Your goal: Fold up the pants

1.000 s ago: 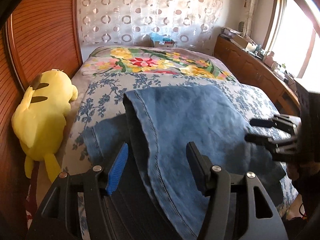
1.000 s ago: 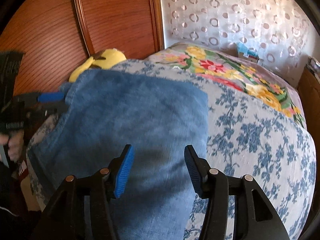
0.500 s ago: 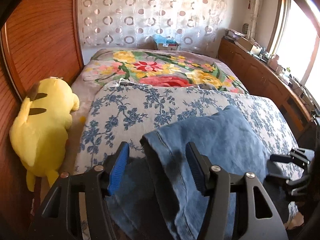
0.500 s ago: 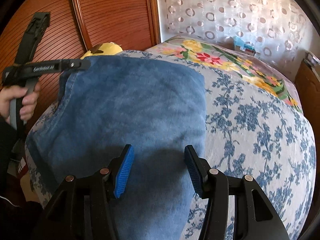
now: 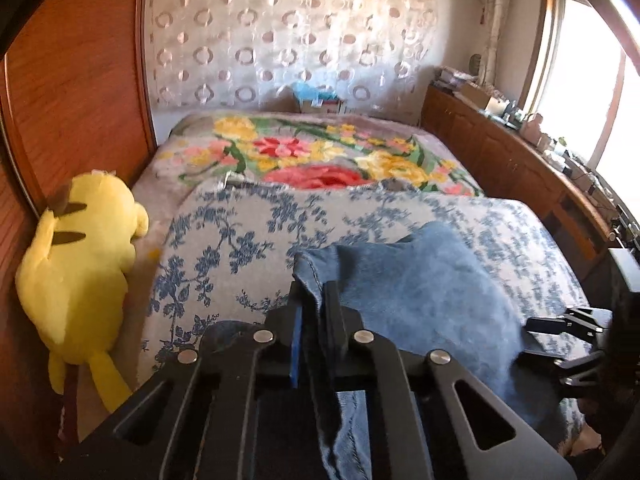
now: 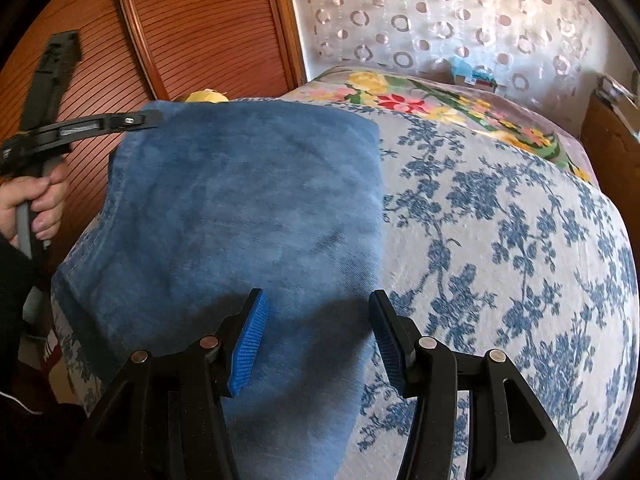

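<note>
Blue denim pants (image 6: 248, 216) lie folded on the bed's blue-flowered cover (image 6: 500, 240). My left gripper (image 5: 313, 300) is shut on the stitched edge of the pants (image 5: 420, 292) and lifts that corner; it shows in the right wrist view (image 6: 136, 120) at the pants' far left corner. My right gripper (image 6: 316, 336) is open and empty, just above the near part of the pants; it shows at the right edge of the left wrist view (image 5: 560, 340).
A yellow plush toy (image 5: 80, 264) lies along the left side of the bed by the wooden panel (image 5: 72, 80). A floral blanket (image 5: 316, 156) covers the bed's far end. A wooden cabinet (image 5: 520, 176) with clutter runs along the right under the window.
My left gripper has closed on the pants' edge; it was open before. The denim edge has drawn back toward the near side. My right gripper has stayed open over the pants.
</note>
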Motion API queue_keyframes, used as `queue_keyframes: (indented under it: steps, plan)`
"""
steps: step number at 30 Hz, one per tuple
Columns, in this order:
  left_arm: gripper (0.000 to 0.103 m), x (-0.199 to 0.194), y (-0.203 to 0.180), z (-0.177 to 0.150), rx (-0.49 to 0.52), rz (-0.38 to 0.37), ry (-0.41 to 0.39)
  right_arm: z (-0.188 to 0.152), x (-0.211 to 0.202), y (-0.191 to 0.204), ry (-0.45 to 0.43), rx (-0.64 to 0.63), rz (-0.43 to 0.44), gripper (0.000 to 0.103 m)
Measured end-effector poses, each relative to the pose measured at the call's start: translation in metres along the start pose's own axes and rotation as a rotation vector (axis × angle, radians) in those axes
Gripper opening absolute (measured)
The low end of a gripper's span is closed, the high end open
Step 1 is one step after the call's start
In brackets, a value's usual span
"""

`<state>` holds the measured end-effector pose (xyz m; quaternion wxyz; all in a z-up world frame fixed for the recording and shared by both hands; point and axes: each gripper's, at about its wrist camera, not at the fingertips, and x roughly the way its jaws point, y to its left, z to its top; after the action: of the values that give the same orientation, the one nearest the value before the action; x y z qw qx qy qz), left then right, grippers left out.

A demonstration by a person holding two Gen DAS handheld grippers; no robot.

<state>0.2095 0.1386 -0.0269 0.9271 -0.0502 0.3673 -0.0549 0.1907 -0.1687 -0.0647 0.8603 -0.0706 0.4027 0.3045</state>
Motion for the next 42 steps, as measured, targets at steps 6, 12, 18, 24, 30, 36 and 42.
queue_keyframes:
  steps: [6,12,18,24,30,36,42]
  plan:
    - [0.009,-0.053,0.003,0.004,-0.017,0.024,-0.104,-0.007,-0.013,-0.002,-0.022,0.025,-0.004,0.054]
    - [0.009,-0.07,0.028,0.003,-0.032,0.095,-0.116,-0.015,-0.025,0.002,-0.043,0.031,-0.002,0.054]
    - [0.01,-0.059,0.034,-0.017,-0.036,0.115,-0.061,-0.027,-0.038,0.004,-0.057,0.037,-0.018,0.054]
    - [0.033,-0.06,0.024,-0.037,-0.02,0.113,-0.043,-0.044,-0.048,0.005,-0.073,0.045,-0.053,0.054]
    - [0.044,-0.061,0.01,-0.065,0.006,0.073,-0.026,-0.061,-0.066,0.011,-0.122,0.048,-0.088,0.054]
    - [0.044,-0.06,-0.009,-0.088,0.021,0.047,-0.006,-0.073,-0.076,0.015,-0.158,0.063,-0.1,0.054]
    - [0.044,-0.065,-0.031,-0.102,0.056,0.027,-0.007,-0.081,-0.08,0.022,-0.177,0.062,-0.105,0.054]
